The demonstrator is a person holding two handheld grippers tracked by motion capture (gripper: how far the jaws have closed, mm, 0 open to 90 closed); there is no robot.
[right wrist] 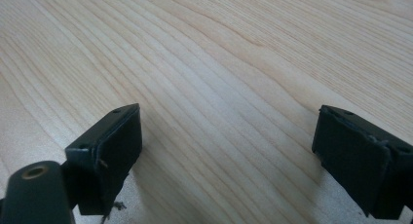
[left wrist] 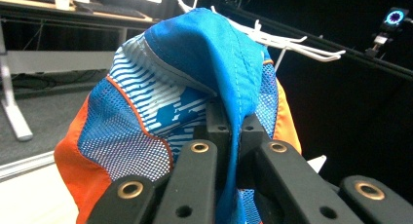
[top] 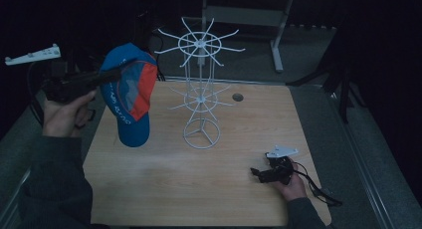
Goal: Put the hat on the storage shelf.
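The left gripper (top: 112, 75) was held up off the left edge of the wooden table (top: 164, 179), its jaws pressed together on a fold of the blue cap (top: 128, 97). In the left gripper view that pinched fold of cloth (left wrist: 234, 131) ran up between the two black jaws, with white-striped mesh and an orange panel to either side. The cap hung in the air from the gripper, crown up and brim down, over the table's far left corner and just left of the white wire rack (top: 201, 89). White lettering ran along the blue brim, too small and dim to read. The rack stood upright on its round foot at the middle of the table, its spokes reaching out in two tiers.

The right gripper (top: 259, 175) lay low at the table's near right, in the person's right hand (top: 293, 186). Its jaws stood spread wide with bare wood between them.
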